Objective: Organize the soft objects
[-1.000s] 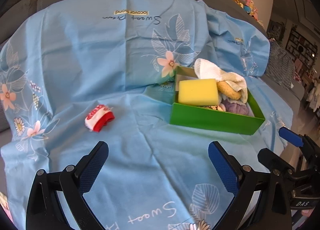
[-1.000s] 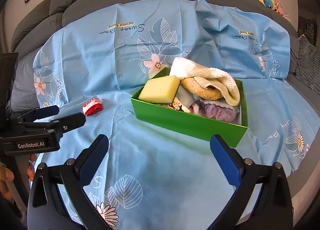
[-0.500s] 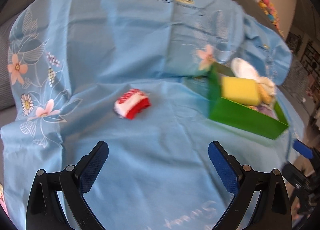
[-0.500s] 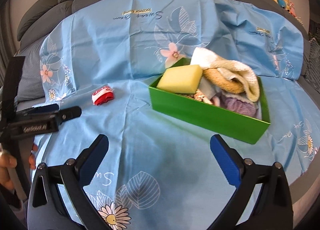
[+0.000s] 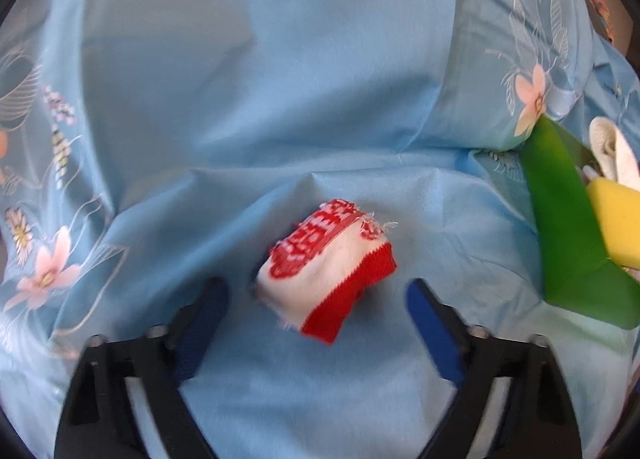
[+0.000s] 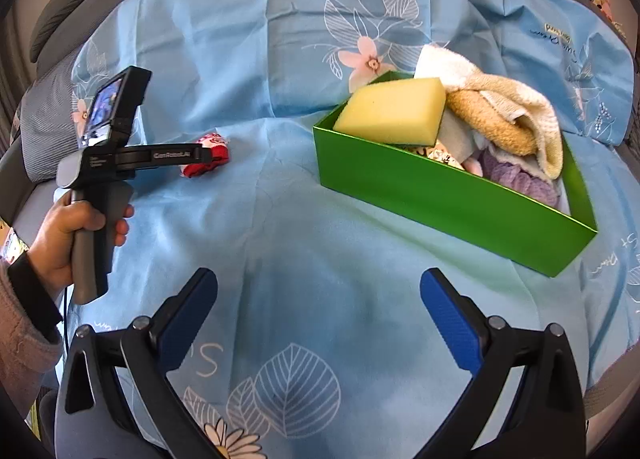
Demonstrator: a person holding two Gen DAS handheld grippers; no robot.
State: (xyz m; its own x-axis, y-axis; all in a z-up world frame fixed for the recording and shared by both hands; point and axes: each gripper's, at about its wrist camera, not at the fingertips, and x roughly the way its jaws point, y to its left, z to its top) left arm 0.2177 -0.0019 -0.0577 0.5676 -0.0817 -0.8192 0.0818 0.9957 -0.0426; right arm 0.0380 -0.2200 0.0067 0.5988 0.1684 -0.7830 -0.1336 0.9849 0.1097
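Left gripper point(image 5: 316, 295) closing, jaws either side of the red-and-white sock point(image 5: 326, 273), pads not touching it yet. Sock lies on the blue sheet point(image 5: 280, 99) covering a sofa, at 9 o'clock from the green box point(image 6: 440, 187). Box holds a yellow sponge point(image 6: 392, 109) and towels point(image 6: 504, 99). Right gripper point(image 6: 318, 303) wide open, empty, over bare sheet at 6 o'clock of the box.

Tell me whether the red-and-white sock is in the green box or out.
Out. The red-and-white sock lies on the blue sheet, apart from the green box.
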